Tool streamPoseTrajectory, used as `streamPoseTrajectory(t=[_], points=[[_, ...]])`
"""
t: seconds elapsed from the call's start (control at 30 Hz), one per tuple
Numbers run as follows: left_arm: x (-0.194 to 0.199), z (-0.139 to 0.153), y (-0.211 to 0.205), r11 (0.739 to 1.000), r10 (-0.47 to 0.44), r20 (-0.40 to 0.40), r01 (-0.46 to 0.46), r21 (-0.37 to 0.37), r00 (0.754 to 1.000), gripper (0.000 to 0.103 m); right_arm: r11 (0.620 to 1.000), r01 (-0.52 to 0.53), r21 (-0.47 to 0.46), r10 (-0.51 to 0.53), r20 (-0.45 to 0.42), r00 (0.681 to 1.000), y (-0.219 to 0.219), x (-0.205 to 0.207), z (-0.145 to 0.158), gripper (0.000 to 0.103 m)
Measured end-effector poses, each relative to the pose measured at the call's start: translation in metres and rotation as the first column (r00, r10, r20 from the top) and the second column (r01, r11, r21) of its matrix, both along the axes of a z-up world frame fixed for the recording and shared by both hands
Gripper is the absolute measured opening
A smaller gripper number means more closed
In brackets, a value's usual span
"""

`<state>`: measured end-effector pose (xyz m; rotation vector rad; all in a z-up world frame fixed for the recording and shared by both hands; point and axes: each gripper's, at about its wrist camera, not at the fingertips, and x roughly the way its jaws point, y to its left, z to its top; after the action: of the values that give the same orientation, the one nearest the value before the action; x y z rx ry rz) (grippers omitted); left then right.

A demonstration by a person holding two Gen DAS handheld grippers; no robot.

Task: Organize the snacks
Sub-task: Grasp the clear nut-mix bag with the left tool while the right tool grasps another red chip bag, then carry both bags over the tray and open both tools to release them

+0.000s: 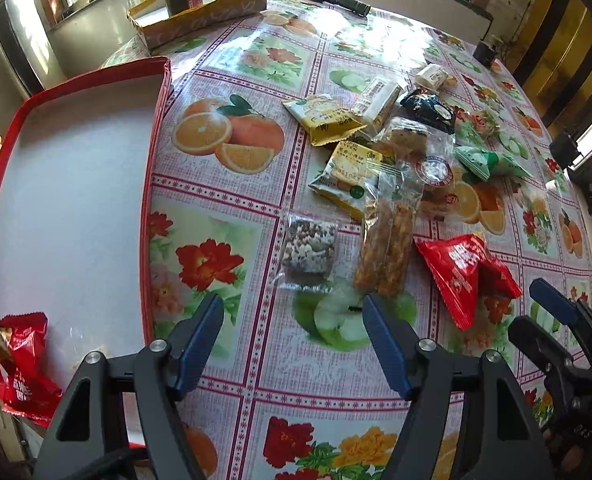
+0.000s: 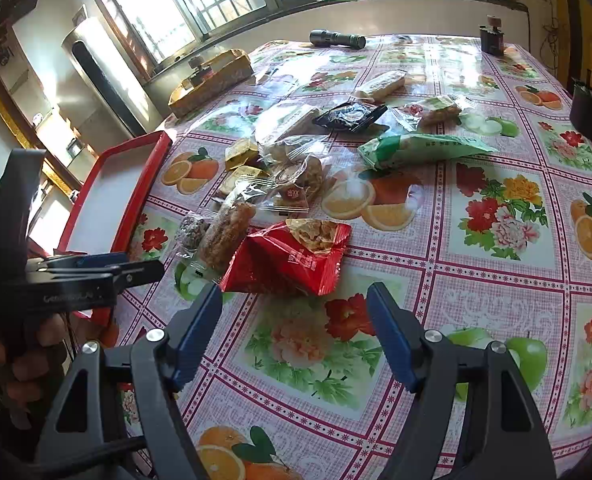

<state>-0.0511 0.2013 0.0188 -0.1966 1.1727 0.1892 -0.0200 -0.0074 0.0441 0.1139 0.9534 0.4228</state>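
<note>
We see printed characters on the red packet (image 2: 286, 260) just ahead of the right gripper (image 2: 294, 312), but they are too small to read; the yellow packets (image 1: 327, 124) and the green packet (image 2: 419, 150) carry print we cannot make out either. The red tray (image 1: 158, 184) with a white floor sits at the table's left edge and holds one red packet (image 1: 20, 364) in its near corner. A yellow cardboard box (image 1: 200, 14) further back holds a small dark jar with a red label. The remaining snacks lie loose in a pile on the flowered tablecloth (image 2: 495, 280), to the right of the tray: a seed bar (image 1: 309, 250) and a long fried-stick packet (image 1: 387, 248) nearest the left gripper (image 1: 292, 316). A black flashlight (image 2: 337, 39) lies by the far edge. Both grippers hang above the cloth with fingers spread apart and nothing between them.
</note>
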Motion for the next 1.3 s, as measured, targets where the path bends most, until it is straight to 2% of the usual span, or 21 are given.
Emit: streamPoseTrajectory(t=[0.1,0.4,0.47,0.63,0.77,0.83,0.9,0.97,1.0,1.3], points=[[0.012,-0.006,0.003,1.0,0.003,-0.01,-0.003,0.016,1.0,0.072,1.0,-0.018,-0.015,0.018,-0.002,1.0,0.004,0.007,-0.004,0.078],[0.03,-0.022,0.009,1.0,-0.002,-0.037,0.002,0.003,0.999,0.072,0.995,-0.067,-0.074,0.065,-0.025,0.998,0.025,0.033,-0.017,0.09],[0.032,-0.023,0.007,1.0,-0.011,-0.03,0.012,0.024,1.0,0.073,0.993,-0.079,-0.088,0.076,-0.032,0.997,0.033,0.039,-0.02,0.093],[0.035,-0.025,0.0,0.998,-0.038,-0.02,0.039,0.058,0.999,0.073,0.99,-0.081,-0.115,0.075,-0.053,0.996,0.042,0.051,-0.032,0.093],[0.037,-0.028,-0.007,0.994,-0.062,-0.012,0.063,0.089,0.998,0.072,0.987,-0.083,-0.135,0.08,-0.028,0.996,0.042,0.049,-0.034,0.087],[0.037,-0.027,-0.01,0.993,-0.078,-0.003,0.078,0.088,0.997,0.065,0.987,-0.085,-0.138,0.083,-0.023,0.996,0.04,0.048,-0.034,0.085],[0.037,-0.027,-0.012,0.993,-0.091,0.008,0.09,0.08,0.996,0.057,0.985,-0.08,-0.151,0.079,-0.014,0.997,0.038,0.047,-0.034,0.079],[0.039,-0.026,-0.012,0.993,-0.099,0.023,0.097,0.062,0.995,0.038,0.986,-0.074,-0.152,0.074,-0.007,0.997,0.034,0.044,-0.033,0.074],[0.039,-0.026,-0.011,0.994,-0.098,0.027,0.097,0.058,0.995,0.033,0.986,-0.07,-0.151,0.07,-0.003,0.998,0.033,0.044,-0.033,0.067],[0.027,-0.024,-0.012,0.996,-0.092,0.03,0.092,0.004,0.995,0.031,0.996,-0.014,-0.09,0.014,-0.001,1.0,0.008,0.033,-0.025,0.065]])
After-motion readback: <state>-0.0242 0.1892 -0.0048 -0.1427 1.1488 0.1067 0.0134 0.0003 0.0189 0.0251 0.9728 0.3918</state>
